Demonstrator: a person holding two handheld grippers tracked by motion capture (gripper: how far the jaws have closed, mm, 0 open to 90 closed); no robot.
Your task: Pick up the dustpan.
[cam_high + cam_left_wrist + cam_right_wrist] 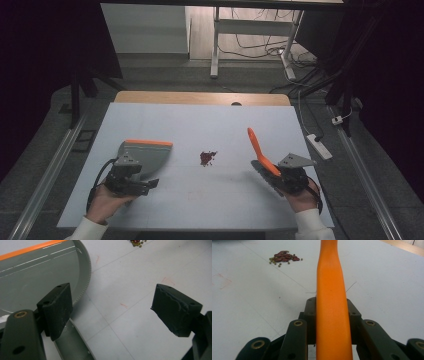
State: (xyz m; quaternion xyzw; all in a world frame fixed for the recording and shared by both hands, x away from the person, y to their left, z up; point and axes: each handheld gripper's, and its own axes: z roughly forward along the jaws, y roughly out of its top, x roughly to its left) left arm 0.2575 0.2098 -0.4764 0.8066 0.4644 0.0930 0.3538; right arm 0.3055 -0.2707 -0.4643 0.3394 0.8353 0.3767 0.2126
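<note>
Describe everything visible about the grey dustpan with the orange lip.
The grey plastic dustpan with an orange front lip lies flat on the pale table, left of the small pile of red and green beans, its lip pointing away from the person. Its curved side wall is finely ribbed, and the tray shows faint scratches. The left gripper sits at its handle end, jaws wide open; one pad rests by the handle, not clamped.

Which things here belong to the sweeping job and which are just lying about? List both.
In the job:
- orange brush, clamped in the right gripper
- grey dustpan with an orange edge, at the open left gripper
- small pile of beans on the table

Lying about:
- power strip on the floor
- cables under the far desk
</note>
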